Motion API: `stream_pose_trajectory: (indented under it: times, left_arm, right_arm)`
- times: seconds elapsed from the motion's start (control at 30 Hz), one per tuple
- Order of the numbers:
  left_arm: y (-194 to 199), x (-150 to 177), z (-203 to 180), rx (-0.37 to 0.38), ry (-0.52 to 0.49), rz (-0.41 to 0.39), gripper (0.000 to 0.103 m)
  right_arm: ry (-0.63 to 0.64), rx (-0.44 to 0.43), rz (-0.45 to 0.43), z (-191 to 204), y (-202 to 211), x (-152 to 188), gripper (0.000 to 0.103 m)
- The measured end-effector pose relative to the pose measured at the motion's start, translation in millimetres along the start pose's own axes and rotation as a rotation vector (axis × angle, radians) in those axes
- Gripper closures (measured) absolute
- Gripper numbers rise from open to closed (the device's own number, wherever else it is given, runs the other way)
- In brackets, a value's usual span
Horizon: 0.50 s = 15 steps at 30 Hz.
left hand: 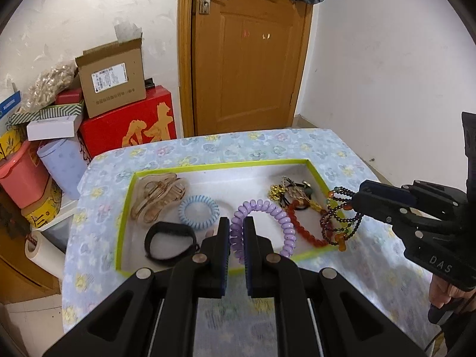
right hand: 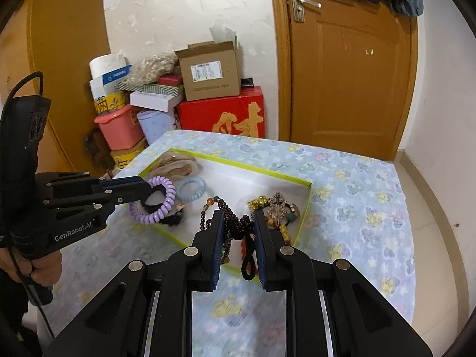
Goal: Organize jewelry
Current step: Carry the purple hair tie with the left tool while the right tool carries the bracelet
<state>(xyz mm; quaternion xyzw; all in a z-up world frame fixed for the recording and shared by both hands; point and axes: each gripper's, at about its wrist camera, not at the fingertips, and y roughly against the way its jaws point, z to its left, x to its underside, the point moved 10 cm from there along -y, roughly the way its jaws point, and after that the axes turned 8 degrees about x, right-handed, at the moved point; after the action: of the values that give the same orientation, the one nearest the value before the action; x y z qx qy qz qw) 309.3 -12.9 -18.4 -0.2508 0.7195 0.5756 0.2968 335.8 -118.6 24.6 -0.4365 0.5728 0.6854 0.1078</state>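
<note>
A shallow white box with a green rim (left hand: 208, 167) lies on the flowered table. My left gripper (left hand: 236, 229) is shut on a purple spiral hair tie (left hand: 267, 212) and holds it over the box's front; it also shows in the right wrist view (right hand: 162, 205). My right gripper (right hand: 238, 223) is shut on a dark beaded bracelet (right hand: 232, 223) with orange and green beads, over the box's right edge (left hand: 339, 217). In the box lie a clear hair claw (left hand: 157, 199), a blue spiral tie (left hand: 198, 210), a black band (left hand: 169, 244), a red bead bracelet (left hand: 303, 229) and gold brooches (left hand: 288, 192).
The table (right hand: 357, 208) has a blue flowered cloth. Left of it stand a red box (left hand: 128, 128), a cardboard box (left hand: 113, 80), a pink tub (left hand: 20, 175) and other clutter. A wooden door (left hand: 250, 53) is behind.
</note>
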Motion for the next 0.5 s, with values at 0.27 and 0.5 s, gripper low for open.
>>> stream_pose_trajectory:
  times: [0.27,0.5]
  left_arm:
    - [-43.9,-4.6,12.1,-0.004,0.017,0.058,0.094]
    - [-77.6,0.5,13.5,0.007,0.013,0.112,0.094]
  right_arm:
    - [-0.02,-0.005,0.081,-10.0,-45.7,14.7,0.083]
    - [-0.019,-0.013,0.144,-12.9,-68.9,33.1,0.083]
